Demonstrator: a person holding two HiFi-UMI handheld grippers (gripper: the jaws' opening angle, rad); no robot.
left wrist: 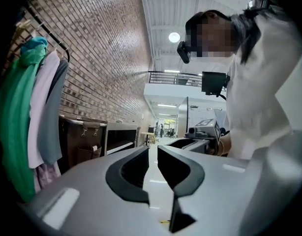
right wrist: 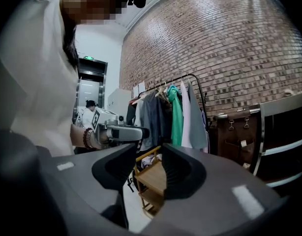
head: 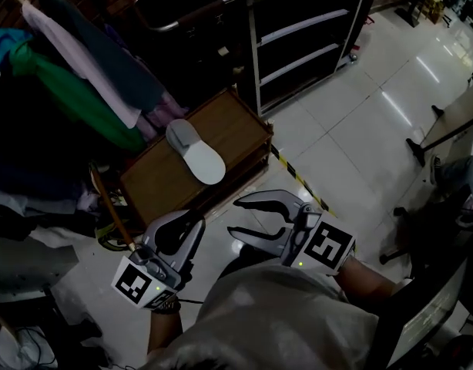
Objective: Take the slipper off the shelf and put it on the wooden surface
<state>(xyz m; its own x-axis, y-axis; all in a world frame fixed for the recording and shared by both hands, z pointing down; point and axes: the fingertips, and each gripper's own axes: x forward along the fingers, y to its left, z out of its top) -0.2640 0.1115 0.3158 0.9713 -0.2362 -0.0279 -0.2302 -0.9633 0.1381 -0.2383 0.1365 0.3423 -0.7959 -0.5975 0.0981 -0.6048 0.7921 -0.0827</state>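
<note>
A pale grey slipper (head: 194, 151) lies on the brown wooden surface (head: 240, 122) of a low stand, alone and untouched. Both grippers hang close to the person's body, well short of the stand. My left gripper (head: 195, 220) is at the lower left; its jaws stand almost together with nothing between them (left wrist: 152, 149). My right gripper (head: 235, 216) is beside it over the tiled floor, open and empty (right wrist: 150, 154). In the right gripper view the wooden stand (right wrist: 153, 178) shows between the jaws, and the left gripper (right wrist: 119, 132) is at the left. The slipper is hidden in both gripper views.
A black shelf unit (head: 306, 37) stands behind the wooden stand. A rack of hanging clothes (head: 75, 68) fills the left. Yellow-black tape (head: 298, 177) crosses the floor. A chair base (head: 421, 149) and a desk edge lie at the right.
</note>
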